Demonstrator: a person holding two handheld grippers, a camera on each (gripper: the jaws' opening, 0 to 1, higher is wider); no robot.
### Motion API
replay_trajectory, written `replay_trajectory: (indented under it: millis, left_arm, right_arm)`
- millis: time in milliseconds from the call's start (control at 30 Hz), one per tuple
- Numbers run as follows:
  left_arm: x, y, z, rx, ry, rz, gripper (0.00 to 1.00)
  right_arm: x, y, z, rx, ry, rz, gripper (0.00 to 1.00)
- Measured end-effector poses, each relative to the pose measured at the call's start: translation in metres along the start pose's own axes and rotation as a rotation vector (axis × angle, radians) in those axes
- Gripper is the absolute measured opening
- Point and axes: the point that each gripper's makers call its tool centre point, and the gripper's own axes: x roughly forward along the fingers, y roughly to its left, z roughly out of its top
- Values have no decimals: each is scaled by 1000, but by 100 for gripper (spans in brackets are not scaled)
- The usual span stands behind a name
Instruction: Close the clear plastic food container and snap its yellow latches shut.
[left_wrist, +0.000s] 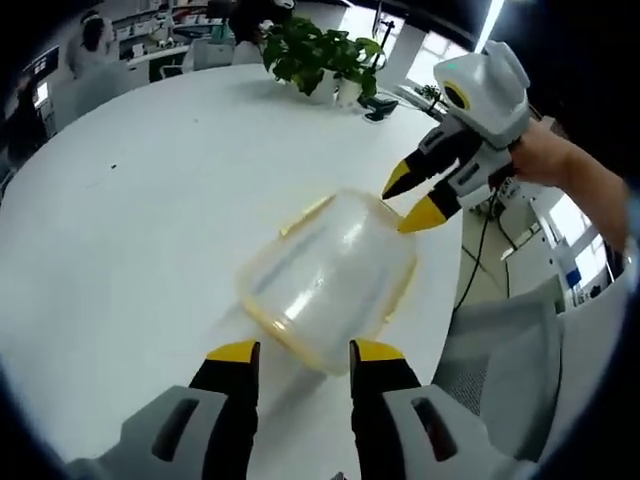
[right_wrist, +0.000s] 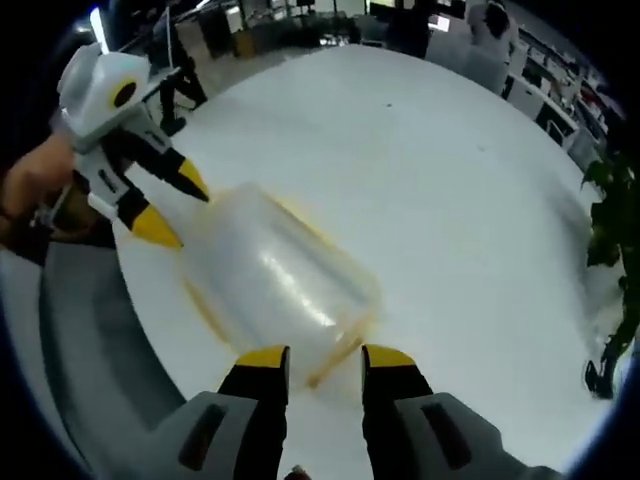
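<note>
White bench (left_wrist: 130, 220) near its edge carries the clear container (left_wrist: 330, 275), its long axis running from my left gripper (left_wrist: 303, 352) to my right gripper (left_wrist: 418, 198). Both grippers are parted, one at each end, gripping nothing.

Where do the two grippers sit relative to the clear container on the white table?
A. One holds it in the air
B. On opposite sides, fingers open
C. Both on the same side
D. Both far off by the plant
B: the left gripper and right gripper face each other across the clear container, fingers parted, on the white table.
</note>
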Motion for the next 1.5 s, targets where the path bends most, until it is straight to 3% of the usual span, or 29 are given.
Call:
replay_trajectory:
  millis: [367,667,1000,1100,1500]
  left_arm:
    - [-7,9,7,118,15,31,33]
    - [-9,7,7,194,36,5,33]
    - [-10,5,11,320,43,-12,34]
    - [-10,5,12,399,58,-5,34]
    - [-8,-3,17,496,50,-49,34]
  right_arm:
    - [0,1,4,-95,16,12,27]
    - [-1,-1,3,-177,35,19,28]
    - [1,5,4,-367,78,43,28]
    - [2,5,5,-382,83,49,28]
    - [1,10,7,-504,110,79,26]
